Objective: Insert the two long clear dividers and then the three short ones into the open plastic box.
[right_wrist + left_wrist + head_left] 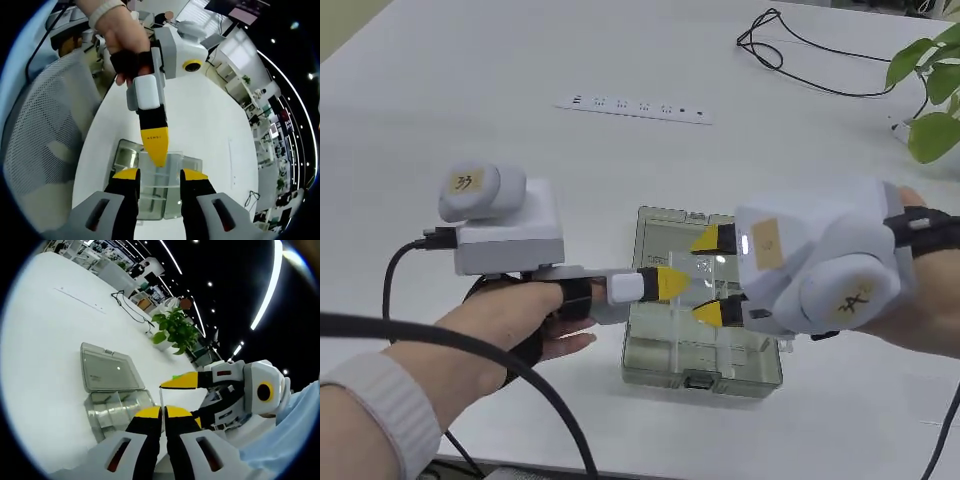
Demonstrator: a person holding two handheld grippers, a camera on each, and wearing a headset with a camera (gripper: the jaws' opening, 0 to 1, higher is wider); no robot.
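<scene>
Seemingly for a handover, a clear divider [167,175] is pinched by the left gripper [670,284] at frame centre, above the box [660,378], between the wide-spread jaws of the right gripper [707,278].

A white power strip [635,108] is laid flat across the far part of the white bench [440,80], and a black cable [765,50] is looped near the far right corner. Green plant leaves [930,90] are spotted at the right edge. A grey mesh chair [45,115] is caught beside the bench in the right gripper view.
</scene>
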